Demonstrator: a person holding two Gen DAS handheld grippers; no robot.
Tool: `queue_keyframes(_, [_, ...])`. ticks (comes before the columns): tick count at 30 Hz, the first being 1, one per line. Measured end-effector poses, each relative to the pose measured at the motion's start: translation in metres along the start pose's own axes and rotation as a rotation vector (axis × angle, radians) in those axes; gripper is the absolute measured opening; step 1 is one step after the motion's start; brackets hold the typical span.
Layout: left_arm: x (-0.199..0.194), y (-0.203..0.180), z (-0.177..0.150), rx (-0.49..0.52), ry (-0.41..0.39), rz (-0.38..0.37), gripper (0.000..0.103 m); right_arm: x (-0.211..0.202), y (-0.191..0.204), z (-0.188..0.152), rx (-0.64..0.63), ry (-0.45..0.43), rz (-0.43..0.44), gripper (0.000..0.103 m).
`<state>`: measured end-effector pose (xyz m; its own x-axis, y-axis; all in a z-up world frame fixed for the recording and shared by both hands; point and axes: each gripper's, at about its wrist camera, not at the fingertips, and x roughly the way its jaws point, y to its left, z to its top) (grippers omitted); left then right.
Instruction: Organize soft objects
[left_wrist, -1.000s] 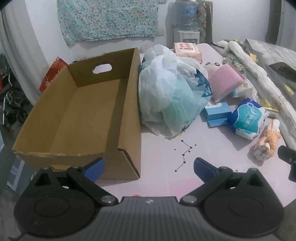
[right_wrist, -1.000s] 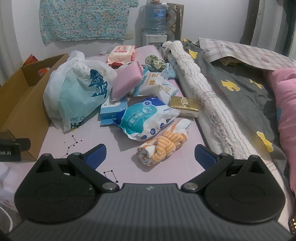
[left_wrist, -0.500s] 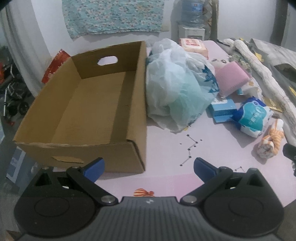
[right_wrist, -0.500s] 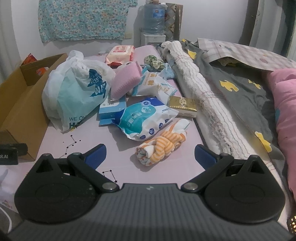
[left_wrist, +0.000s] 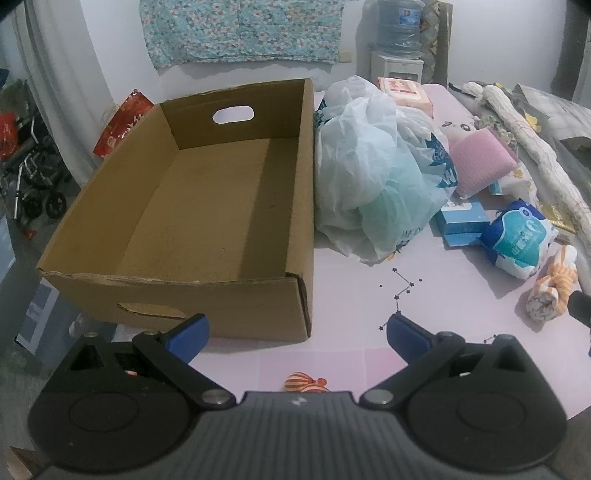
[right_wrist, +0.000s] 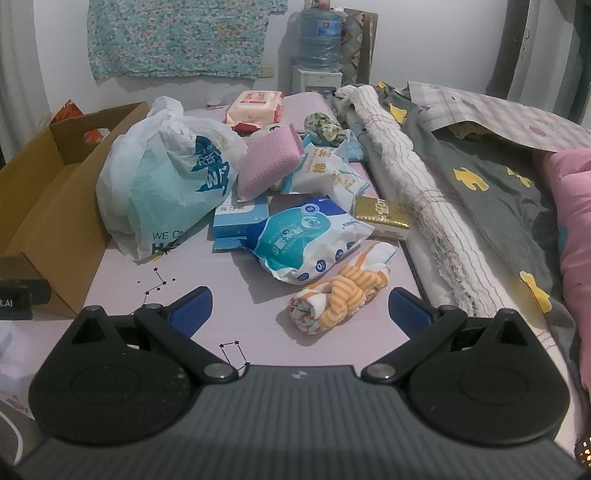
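- The cardboard box (left_wrist: 207, 206) sat empty at 11 o'clock, ready for the soft items.
- The left gripper (left_wrist: 295, 328) and the right gripper (right_wrist: 299, 306) were spread apart, holding nothing; the striped towel roll (right_wrist: 340, 295) lay at 12 o'clock, probably the first pick.

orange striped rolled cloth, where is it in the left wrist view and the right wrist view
Left wrist view: the orange striped rolled cloth lies at the far right edge, on the pink mat, just below the blue and white packet.
Right wrist view: it lies low in the centre, ahead of the open right claw.
Shared landmark: the white plastic bag beside the cardboard box.
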<state>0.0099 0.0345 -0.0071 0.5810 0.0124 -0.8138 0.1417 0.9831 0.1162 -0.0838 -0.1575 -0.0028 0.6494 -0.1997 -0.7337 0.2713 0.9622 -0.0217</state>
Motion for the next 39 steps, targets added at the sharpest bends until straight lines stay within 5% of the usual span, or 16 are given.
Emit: queue_keyframes(39, [0.004, -0.0007, -0.0005, 0.003, 0.001, 0.002, 0.103, 0.0005, 0.0005, 0.001, -0.002, 0.001, -0.001, 0.102])
